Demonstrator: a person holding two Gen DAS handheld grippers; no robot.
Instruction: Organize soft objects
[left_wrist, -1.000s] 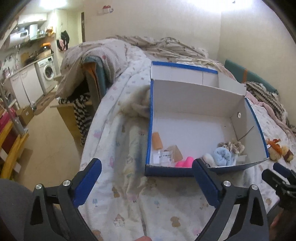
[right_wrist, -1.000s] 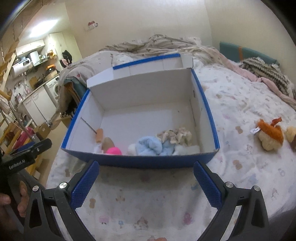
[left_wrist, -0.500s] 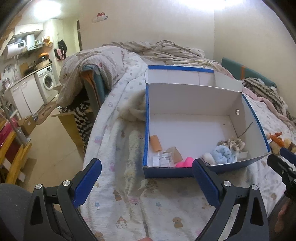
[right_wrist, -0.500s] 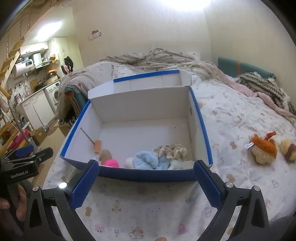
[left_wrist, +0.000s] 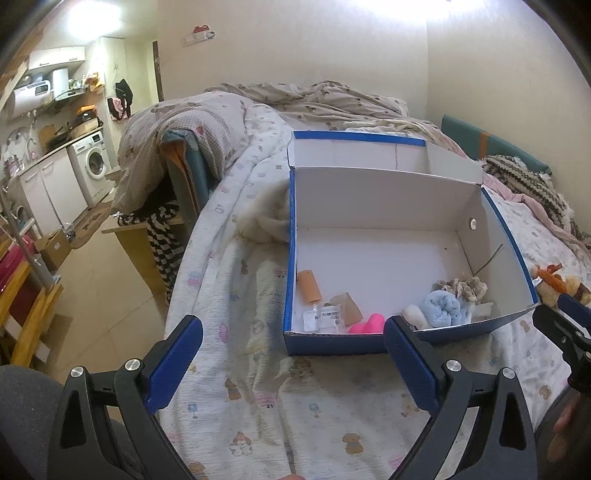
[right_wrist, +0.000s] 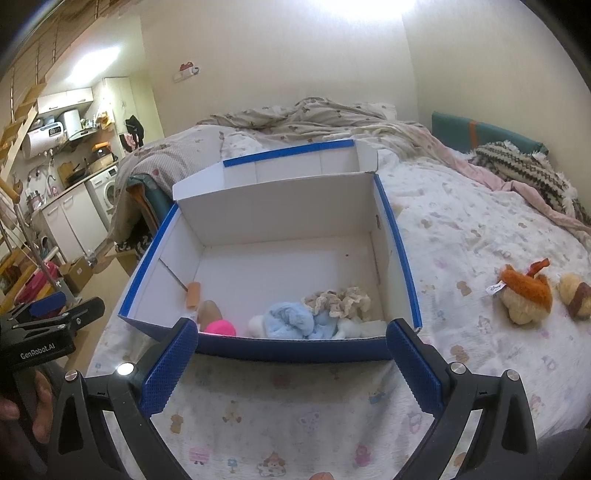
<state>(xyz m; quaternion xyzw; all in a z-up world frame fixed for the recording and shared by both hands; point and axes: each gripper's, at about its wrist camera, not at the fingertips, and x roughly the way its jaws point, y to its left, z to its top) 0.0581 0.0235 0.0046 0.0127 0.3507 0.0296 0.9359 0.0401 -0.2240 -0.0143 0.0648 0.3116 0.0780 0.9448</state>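
A blue-and-white cardboard box (left_wrist: 373, 343) (right_wrist: 280, 352) stands open on the bed. Inside lie a light blue cloth (left_wrist: 443, 308) (right_wrist: 290, 319), a beige frilly piece (left_wrist: 461, 286) (right_wrist: 340, 299), a pink item (left_wrist: 367, 324) (right_wrist: 219, 328) and an orange tube (left_wrist: 309, 286) (right_wrist: 193, 294). An orange plush toy (right_wrist: 524, 295) (left_wrist: 550, 280) and a tan plush (right_wrist: 574, 295) lie on the bed right of the box. My left gripper (left_wrist: 293, 354) is open and empty in front of the box. My right gripper (right_wrist: 291, 362) is open and empty, also before the box.
A white fluffy item (left_wrist: 264, 221) lies against the box's left wall. Rumpled blankets (right_wrist: 314, 118) cover the bed's far end, with a striped knit throw (right_wrist: 524, 170) at the right. The bed edge drops to the floor (left_wrist: 96, 295) on the left, with a kitchen area (left_wrist: 55, 147) beyond.
Both grippers have drawn back and risen from the box, so it looks smaller and farther. Both stay open and empty. Nothing in the box has moved.
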